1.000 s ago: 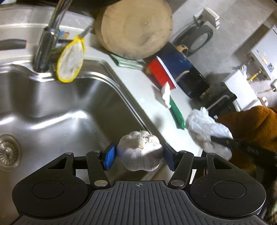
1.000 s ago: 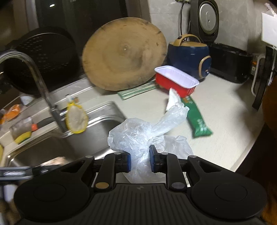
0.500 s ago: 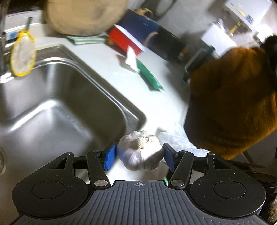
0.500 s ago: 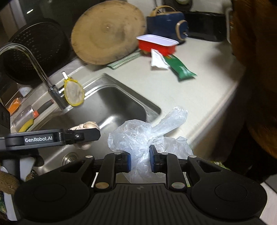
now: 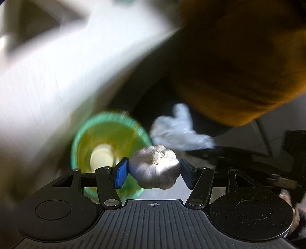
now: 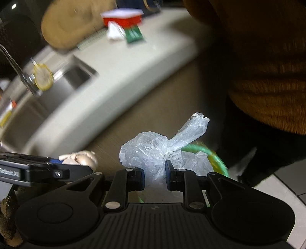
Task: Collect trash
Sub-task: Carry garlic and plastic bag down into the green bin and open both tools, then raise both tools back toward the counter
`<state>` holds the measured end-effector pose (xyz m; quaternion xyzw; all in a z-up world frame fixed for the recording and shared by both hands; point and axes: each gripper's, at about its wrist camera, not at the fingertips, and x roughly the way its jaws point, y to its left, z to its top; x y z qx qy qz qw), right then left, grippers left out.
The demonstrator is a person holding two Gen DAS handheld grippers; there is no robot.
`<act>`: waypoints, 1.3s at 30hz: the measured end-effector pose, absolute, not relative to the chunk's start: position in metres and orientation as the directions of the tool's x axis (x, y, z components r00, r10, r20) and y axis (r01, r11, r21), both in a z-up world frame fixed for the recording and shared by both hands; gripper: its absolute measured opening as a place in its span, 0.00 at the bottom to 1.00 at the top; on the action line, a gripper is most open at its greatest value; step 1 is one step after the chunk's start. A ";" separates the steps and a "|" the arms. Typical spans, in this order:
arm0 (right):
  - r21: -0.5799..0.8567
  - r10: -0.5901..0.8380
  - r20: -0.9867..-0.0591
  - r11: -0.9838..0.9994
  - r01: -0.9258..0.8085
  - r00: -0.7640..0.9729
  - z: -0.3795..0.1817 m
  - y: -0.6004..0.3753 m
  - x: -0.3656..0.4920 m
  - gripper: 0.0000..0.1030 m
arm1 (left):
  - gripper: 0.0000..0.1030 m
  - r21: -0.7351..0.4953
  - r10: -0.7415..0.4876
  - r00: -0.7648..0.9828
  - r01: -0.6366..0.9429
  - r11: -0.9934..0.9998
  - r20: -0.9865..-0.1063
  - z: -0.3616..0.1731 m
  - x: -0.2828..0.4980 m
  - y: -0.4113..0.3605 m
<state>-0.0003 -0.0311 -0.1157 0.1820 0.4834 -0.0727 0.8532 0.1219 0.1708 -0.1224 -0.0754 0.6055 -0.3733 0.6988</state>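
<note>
Left gripper [image 5: 153,170]: blue pads clamped on either side of a whole garlic bulb [image 5: 155,168], stem end facing the lens. Just beyond and left of the fingertips, low on the floor by the cabinet front, sits a green bin [image 5: 80,138] lined in yellow, with something pale and round inside; heavily blurred, contents otherwise unreadable. The bulb hangs over the bin's near right rim, not yet centred on the mouth.

Right gripper [image 6: 155,177]: jaws pinched narrow on a crumpled clear plastic bag [image 6: 151,153], which bunches up ahead of the pads with a twisted tail pointing up and right. In the right wrist view the same bin's rim [image 6: 220,162] shows just past and right of the bag, mostly hidden behind it. Left gripper enters that view at lower left, garlic [image 6: 84,157] in its tips.

Progress, as judged: two pieces picked up and brought to the bin, neither released. Still on the counter, far ahead and up-left of the right fingertips: a red tray [image 6: 122,18], a white scrap [image 6: 113,32] and a green wrapper [image 6: 133,34]. Reads as roughly mid-task; drops pending, then at least one more trip.
</note>
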 end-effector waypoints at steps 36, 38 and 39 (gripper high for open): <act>0.212 0.196 -0.976 0.945 0.247 0.091 -0.347 -0.084 0.060 0.52 | 0.54 -0.427 -0.413 0.124 -0.126 0.895 -0.902 -0.302 0.087 0.197; 0.218 0.200 -0.975 0.945 0.242 0.099 -0.327 -0.088 0.054 0.52 | 0.54 -0.413 -0.396 0.146 -0.107 0.905 -0.906 -0.285 0.083 0.199; 0.224 0.203 -0.973 0.945 0.239 0.109 -0.316 -0.088 0.052 0.52 | 0.54 -0.414 -0.396 0.162 -0.094 0.906 -0.904 -0.273 0.081 0.197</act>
